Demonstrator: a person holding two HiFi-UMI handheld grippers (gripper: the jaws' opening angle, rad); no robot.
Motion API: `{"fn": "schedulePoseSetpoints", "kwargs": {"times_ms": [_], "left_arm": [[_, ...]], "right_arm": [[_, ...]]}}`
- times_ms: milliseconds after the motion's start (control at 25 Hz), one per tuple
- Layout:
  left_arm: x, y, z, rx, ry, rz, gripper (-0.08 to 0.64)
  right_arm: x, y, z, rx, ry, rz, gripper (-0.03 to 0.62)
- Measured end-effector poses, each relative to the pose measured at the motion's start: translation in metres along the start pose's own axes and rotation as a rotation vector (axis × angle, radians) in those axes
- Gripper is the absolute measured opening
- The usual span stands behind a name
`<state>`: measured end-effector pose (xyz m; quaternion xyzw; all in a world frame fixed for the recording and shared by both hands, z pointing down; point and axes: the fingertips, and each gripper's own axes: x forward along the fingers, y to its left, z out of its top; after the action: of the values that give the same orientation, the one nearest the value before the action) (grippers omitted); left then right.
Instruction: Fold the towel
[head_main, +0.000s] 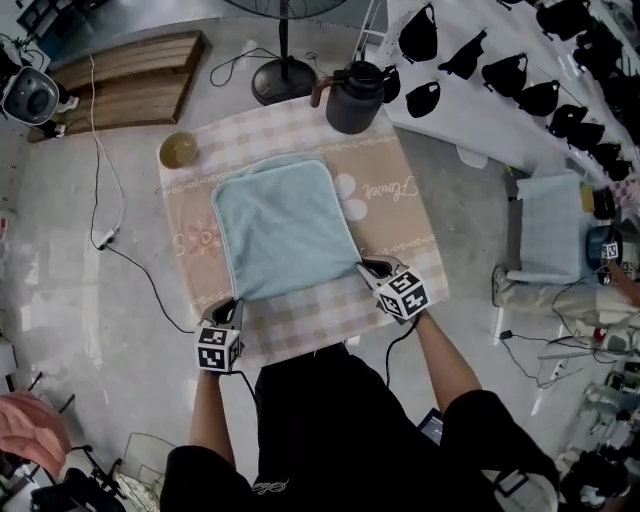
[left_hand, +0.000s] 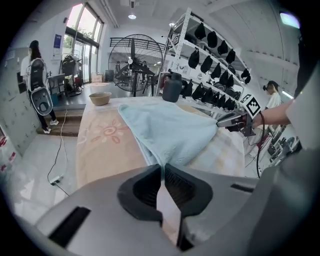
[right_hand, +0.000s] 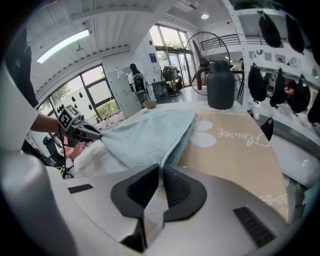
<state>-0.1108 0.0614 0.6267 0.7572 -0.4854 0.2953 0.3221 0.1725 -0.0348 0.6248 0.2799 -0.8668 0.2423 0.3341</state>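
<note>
1. Towel (head_main: 285, 225): this light blue towel lies in the middle of the table cloth (head_main: 400, 215). Its near edge is lifted a little at the near side of the table.
2. The left gripper (head_main: 235, 300) is pinched tight on the towel's near left corner. The right gripper (head_main: 365, 267) is pinched tight on the near right corner.
3. I think both corners are held so the edge stays straight and can go over to the far edge in one fold.
4. A dark jug (head_main: 355, 97) stands at the table's far edge. A small bowl (head_main: 178, 150) sits by the far left corner. Both are apart from the towel.
5. The cloth is bare to the left and right of the towel. The jug is near the towel's far edge, so the fold should stop before it.
</note>
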Motion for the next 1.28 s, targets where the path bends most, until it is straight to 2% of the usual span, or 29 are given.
{"fn": "schedulePoseSetpoints", "kwargs": {"times_ms": [400, 600, 880, 1040, 1280], "left_arm": [[-0.023, -0.042, -0.04, -0.05, 0.034, 0.032, 0.028], [-0.032, -0.051, -0.044, -0.041, 0.033, 0.042, 0.028], [-0.04, -0.038, -0.017, -0.064, -0.015, 0.064, 0.028], [-0.04, -0.026, 0.008, -0.063, -0.041, 0.052, 0.028], [-0.043, 0.001, 0.049, -0.101, -0.081, 0.013, 0.028]], "right_arm": [[-0.027, 0.018, -0.036, -0.043, 0.026, 0.057, 0.026], [-0.038, 0.027, -0.045, -0.052, 0.028, 0.069, 0.026], [-0.041, 0.024, -0.019, -0.094, 0.014, 0.05, 0.026], [-0.04, 0.015, 0.005, -0.074, 0.008, 0.025, 0.026], [-0.036, 0.007, 0.049, -0.026, -0.005, 0.007, 0.026]]}}
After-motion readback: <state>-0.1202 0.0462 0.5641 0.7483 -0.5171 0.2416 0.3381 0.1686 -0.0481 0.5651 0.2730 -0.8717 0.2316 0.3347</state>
